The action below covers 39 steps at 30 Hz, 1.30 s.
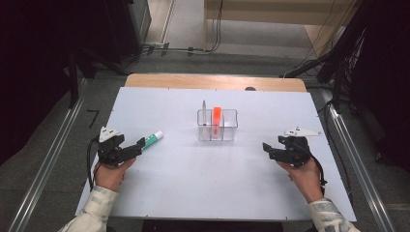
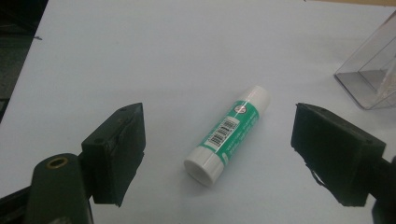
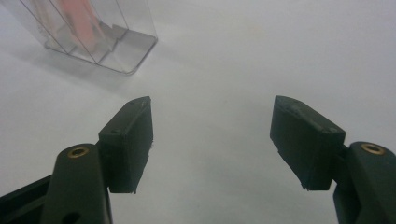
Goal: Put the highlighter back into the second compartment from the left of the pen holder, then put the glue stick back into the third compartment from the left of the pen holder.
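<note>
A green and white glue stick point(image 2: 229, 133) lies flat on the white table point(image 1: 193, 169), its cap end toward the camera. My left gripper point(image 2: 222, 140) is open, one jaw on each side of the stick and neither touching it. From above, the glue stick point(image 1: 153, 139) sits just beyond the left gripper point(image 1: 139, 144) at the table's left. A clear compartment box point(image 1: 227, 126) stands mid-table with an orange marker point(image 1: 217, 116) and a grey pen point(image 1: 204, 112) upright inside. My right gripper point(image 1: 267, 147) is open and empty over bare table; the right gripper point(image 3: 212, 135) points toward the box point(image 3: 123, 46).
The white board rests on a wooden table whose far edge point(image 1: 212, 81) shows behind it. Metal rails point(image 1: 53, 154) run along both sides on the floor. Cables and dark stands point(image 1: 338, 53) crowd the back. A corner of the clear box point(image 2: 373, 79) lies to the right of the left gripper.
</note>
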Each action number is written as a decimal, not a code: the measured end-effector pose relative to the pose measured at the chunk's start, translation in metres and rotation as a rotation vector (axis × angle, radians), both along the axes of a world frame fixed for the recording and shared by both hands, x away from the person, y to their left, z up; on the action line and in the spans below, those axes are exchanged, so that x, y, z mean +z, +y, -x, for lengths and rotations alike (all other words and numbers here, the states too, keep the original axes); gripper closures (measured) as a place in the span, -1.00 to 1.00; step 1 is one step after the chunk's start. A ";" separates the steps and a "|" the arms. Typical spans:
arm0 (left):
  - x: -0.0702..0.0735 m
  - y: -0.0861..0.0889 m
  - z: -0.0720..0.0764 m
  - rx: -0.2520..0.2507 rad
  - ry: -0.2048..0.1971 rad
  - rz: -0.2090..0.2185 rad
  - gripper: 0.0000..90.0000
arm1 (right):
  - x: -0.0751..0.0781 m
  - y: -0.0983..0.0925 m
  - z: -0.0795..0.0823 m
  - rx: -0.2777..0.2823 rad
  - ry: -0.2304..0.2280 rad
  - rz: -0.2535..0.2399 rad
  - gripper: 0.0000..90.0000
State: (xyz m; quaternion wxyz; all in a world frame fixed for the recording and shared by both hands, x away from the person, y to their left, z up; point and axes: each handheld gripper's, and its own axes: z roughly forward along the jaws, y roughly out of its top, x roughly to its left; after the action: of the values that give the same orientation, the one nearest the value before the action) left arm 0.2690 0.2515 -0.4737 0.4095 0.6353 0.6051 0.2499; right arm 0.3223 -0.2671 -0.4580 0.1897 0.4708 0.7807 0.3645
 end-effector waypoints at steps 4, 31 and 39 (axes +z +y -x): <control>0.000 0.001 -0.001 -0.004 -0.001 0.006 -0.60 | 0.001 -0.008 0.004 -0.013 -0.001 -0.005 -0.37; -0.003 0.000 -0.007 -0.035 0.008 0.001 -0.60 | -0.004 -0.030 0.011 -0.065 -0.001 0.004 -0.41; -0.006 -0.002 -0.015 -0.057 0.028 -0.009 -0.60 | -0.005 -0.029 0.011 -0.064 0.006 0.006 -0.41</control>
State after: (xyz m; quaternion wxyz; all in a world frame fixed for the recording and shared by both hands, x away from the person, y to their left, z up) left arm 0.2845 0.2493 -0.4801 0.4051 0.6578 0.5912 0.2318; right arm 0.3115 -0.2963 -0.4631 0.2003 0.4961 0.7669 0.3545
